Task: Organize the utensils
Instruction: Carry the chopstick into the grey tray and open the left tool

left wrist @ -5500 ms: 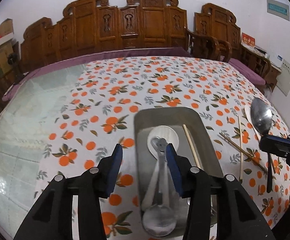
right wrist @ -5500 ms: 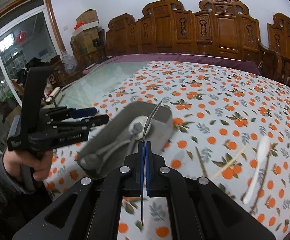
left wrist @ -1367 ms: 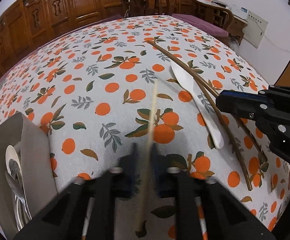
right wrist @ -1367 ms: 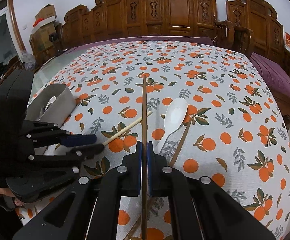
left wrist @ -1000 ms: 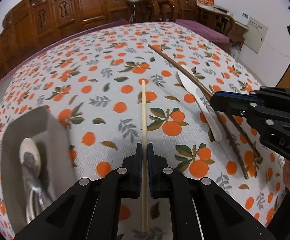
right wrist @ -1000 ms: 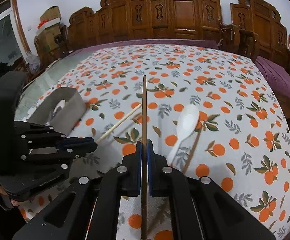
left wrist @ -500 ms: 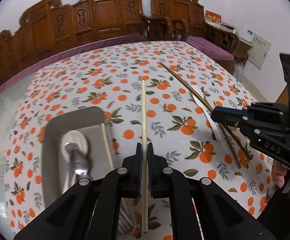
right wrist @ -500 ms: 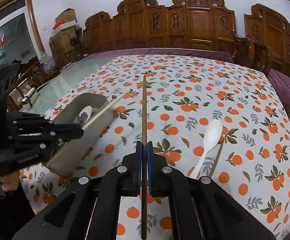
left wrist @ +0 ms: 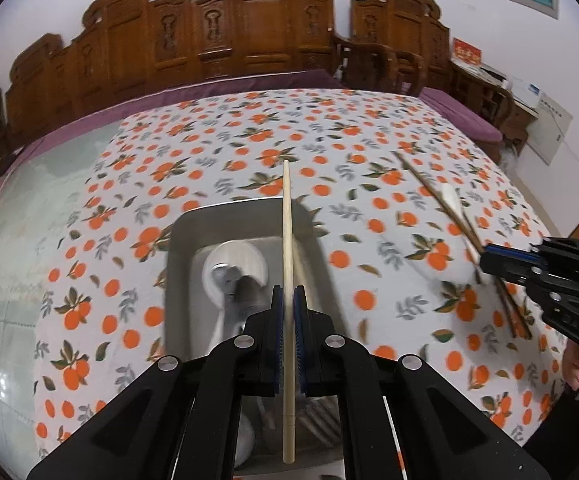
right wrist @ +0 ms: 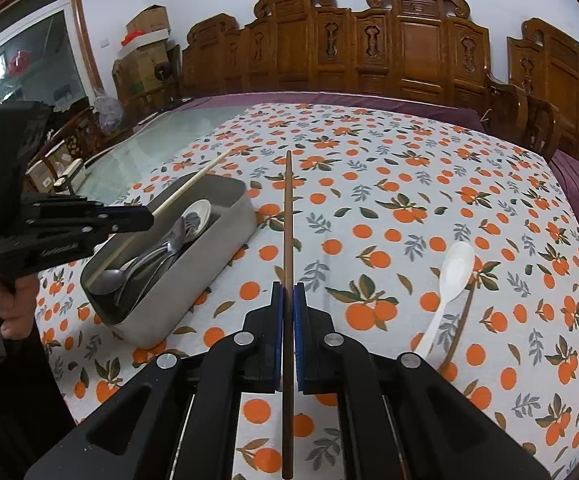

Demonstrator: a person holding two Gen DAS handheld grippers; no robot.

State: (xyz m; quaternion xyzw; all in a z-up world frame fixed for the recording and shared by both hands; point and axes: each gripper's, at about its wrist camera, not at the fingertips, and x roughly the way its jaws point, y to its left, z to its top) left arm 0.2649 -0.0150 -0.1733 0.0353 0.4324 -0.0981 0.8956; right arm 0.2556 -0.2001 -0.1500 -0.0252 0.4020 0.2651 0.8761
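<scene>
Left gripper (left wrist: 288,312): pinching a pale chopstick (left wrist: 286,240) between blue pads, stick running straight ahead and back past the fingers.
Pale chopstick, place: held in the air over the metal tray (left wrist: 177,240), tip reaching beyond its far rim; in the right wrist view, slanting up and away above the tray's left edge (right wrist: 193,184).
Right gripper (right wrist: 288,320): pressed on a dark chopstick (right wrist: 287,220), stick pointing forward over the tablecloth (right wrist: 369,184), clear of the cloth as far as can be told.
Metal tray: directly under and ahead of the left gripper; ahead-left of the right gripper (right wrist: 225,240).
In the tray: a white spoon (right wrist: 199,210), metal spoons (right wrist: 145,264) and another pale chopstick (right wrist: 107,266) along its near-left side, heaped together; blurred in the left wrist view.
On the cloth, ahead-right of the right gripper: a white ceramic spoon (right wrist: 447,284) lying across a dark chopstick on the cloth (right wrist: 459,324), the two touching.
In the way: spoon bowls and handles filling the tray floor beneath the pale chopstick.
Behind the table: carved wooden chairs (right wrist: 409,40); cardboard boxes (right wrist: 145,24) far left of the right gripper.
</scene>
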